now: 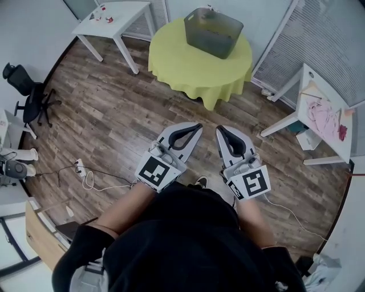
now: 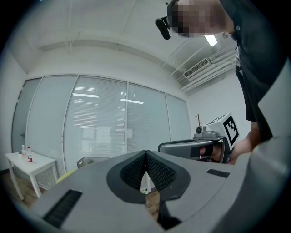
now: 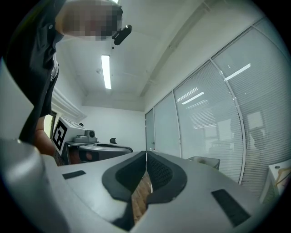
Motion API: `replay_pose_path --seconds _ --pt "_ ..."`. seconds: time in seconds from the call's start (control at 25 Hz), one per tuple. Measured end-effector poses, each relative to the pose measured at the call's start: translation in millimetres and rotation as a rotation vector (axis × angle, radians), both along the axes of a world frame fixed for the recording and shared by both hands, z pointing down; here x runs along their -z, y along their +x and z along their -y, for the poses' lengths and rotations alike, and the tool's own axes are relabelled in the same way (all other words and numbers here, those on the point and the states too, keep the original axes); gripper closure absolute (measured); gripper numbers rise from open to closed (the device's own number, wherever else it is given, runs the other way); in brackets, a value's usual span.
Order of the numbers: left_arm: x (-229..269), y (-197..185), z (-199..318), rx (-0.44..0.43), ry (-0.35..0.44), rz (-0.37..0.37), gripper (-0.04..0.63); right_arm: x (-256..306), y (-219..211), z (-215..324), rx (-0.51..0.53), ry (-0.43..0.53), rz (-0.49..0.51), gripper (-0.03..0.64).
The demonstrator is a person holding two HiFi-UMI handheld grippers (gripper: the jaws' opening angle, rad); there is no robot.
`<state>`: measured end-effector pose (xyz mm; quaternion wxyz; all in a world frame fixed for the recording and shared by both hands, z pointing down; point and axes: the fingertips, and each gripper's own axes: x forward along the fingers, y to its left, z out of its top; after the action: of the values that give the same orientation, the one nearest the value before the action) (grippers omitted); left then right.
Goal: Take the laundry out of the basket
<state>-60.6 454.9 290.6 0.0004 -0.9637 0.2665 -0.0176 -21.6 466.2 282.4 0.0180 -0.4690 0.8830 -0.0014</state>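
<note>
**A:** How are the two grippers held?

**B:** The left gripper (image 1: 198, 126) and the right gripper (image 1: 219, 129) are held side by side above the wooden floor (image 1: 114, 125). They are close together but not touching, and both are pointed toward the round table (image 1: 177, 65).

**A:** What is seen of the jaws?

**B:** In the left gripper view, the jaws are seen pressed together at the tips, and nothing is caught between them. The same is shown in the right gripper view: the jaws are closed tight and no cloth is held.

**A:** Where is the basket placed?

**B:** The grey basket (image 1: 214, 31) is set on the round table, which is covered with a yellow-green cloth. It is placed toward the far side of the table, well apart from both grippers. What is inside cannot be made out through its grey walls.

**A:** Is any cloth seen elsewhere?

**B:** A pink cloth (image 1: 322, 117) is laid on the white table (image 1: 336, 145) at the right, well apart from the basket. A second white table (image 1: 122, 14) is seen at the far left, and an office chair (image 1: 28, 91) is parked by the left wall.
</note>
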Motion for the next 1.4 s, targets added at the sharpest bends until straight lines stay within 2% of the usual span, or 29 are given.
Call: replay_pose_path --seconds 0.32,0.68,0.92,1.12,1.4 --pt "-1 26 -2 0.047 0.004 0.015 0.592 1 21 2 0.062 0.012 -0.005 0.594" --pt "-5 36 28 0.034 -0.002 0.013 0.592 -4 29 31 0.065 0.002 -0.038 0.594" --pt "-6 40 74 0.013 -0.004 -0.020 0.592 -9 27 73 0.054 -0.014 -0.060 0.594" --pt "-11 36 118 -0.017 -0.013 0.004 0.592 -12 23 117 0.035 -0.033 -0.068 0.594" --pt "-7 28 180 -0.048 -0.013 -0.021 0.592 -12 10 180 0.009 -0.045 -0.079 0.594"
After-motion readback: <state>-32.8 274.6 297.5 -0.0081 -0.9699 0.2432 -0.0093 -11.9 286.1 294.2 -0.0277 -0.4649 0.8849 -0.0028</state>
